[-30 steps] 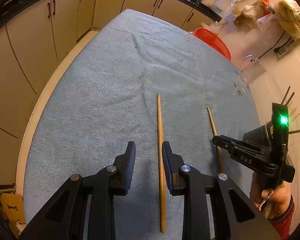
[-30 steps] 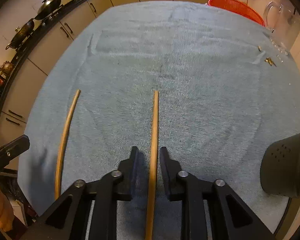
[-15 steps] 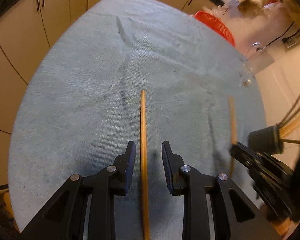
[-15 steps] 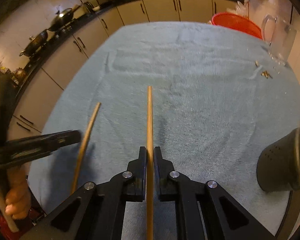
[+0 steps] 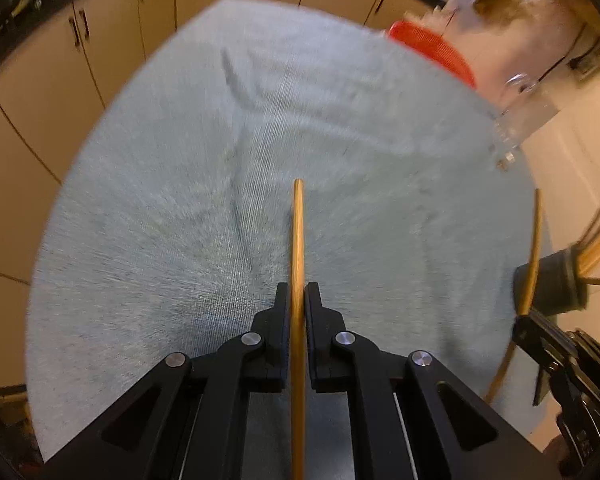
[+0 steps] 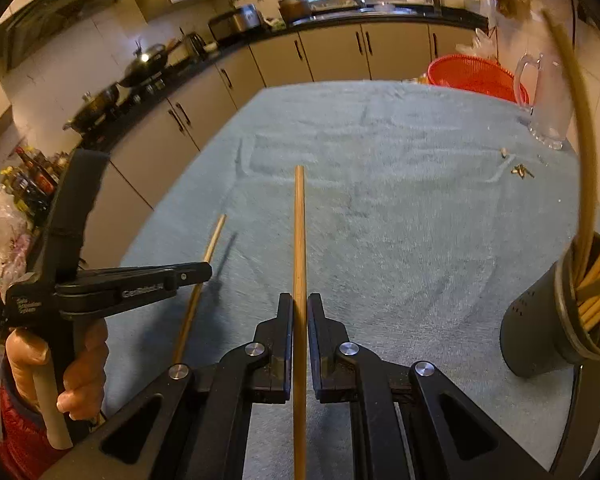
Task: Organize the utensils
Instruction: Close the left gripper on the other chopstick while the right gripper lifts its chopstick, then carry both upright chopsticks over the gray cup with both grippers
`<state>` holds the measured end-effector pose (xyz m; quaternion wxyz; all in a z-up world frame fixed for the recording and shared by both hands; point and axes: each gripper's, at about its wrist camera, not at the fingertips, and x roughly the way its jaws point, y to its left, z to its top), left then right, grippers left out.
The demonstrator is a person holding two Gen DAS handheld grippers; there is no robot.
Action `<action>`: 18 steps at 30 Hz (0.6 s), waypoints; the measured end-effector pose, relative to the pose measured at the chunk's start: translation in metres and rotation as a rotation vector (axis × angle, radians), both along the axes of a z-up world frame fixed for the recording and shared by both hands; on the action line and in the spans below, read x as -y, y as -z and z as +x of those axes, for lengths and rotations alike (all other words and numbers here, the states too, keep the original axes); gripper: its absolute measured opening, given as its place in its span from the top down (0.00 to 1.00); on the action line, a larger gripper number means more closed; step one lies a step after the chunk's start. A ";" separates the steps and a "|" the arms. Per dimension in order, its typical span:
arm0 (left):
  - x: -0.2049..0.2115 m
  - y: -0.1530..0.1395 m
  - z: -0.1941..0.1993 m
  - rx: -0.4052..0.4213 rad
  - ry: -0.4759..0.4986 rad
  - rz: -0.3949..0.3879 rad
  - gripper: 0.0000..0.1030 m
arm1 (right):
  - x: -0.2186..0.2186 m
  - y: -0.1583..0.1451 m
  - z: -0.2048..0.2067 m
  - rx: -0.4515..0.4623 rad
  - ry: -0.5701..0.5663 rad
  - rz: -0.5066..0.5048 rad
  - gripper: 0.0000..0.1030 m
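My left gripper [image 5: 298, 292] is shut on a wooden chopstick [image 5: 298, 240] that points forward above the blue towel [image 5: 180, 200]. My right gripper [image 6: 299, 304] is shut on a second wooden chopstick [image 6: 299, 232], lifted off the towel. In the right wrist view the left gripper [image 6: 204, 270] shows at the left with its chopstick [image 6: 212, 240]. In the left wrist view the right gripper [image 5: 524, 320] shows at the right edge with its chopstick [image 5: 535, 240]. A dark grey holder [image 6: 548, 320] with several chopsticks stands at the right; it also shows in the left wrist view [image 5: 556, 284].
A red basket [image 6: 476, 76] and a clear pitcher [image 6: 548, 100] stand at the towel's far right corner. Small bits [image 6: 520, 170] lie near the pitcher. Kitchen cabinets [image 6: 332, 52] run along the far side and the left.
Both grippers closed on their chopsticks, the right one first, and lifted them off the towel. The right gripper has tilted up, so more of the kitchen shows.
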<state>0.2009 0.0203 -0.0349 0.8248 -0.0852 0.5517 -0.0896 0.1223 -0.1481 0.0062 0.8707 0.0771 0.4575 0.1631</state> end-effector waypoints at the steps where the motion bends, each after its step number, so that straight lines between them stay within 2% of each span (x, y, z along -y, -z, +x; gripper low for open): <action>1: -0.001 -0.011 -0.008 0.036 0.000 -0.006 0.94 | 0.000 -0.004 -0.002 0.015 -0.002 0.006 0.92; 8: -0.007 -0.077 -0.061 0.251 0.012 -0.039 0.94 | 0.006 -0.037 -0.041 0.166 0.007 0.036 0.92; 12: -0.003 -0.097 -0.081 0.313 0.022 -0.048 0.94 | 0.010 -0.042 -0.053 0.203 0.025 0.043 0.92; 18: 0.004 -0.110 -0.091 0.352 0.037 -0.055 0.94 | 0.013 -0.049 -0.064 0.230 0.043 0.051 0.92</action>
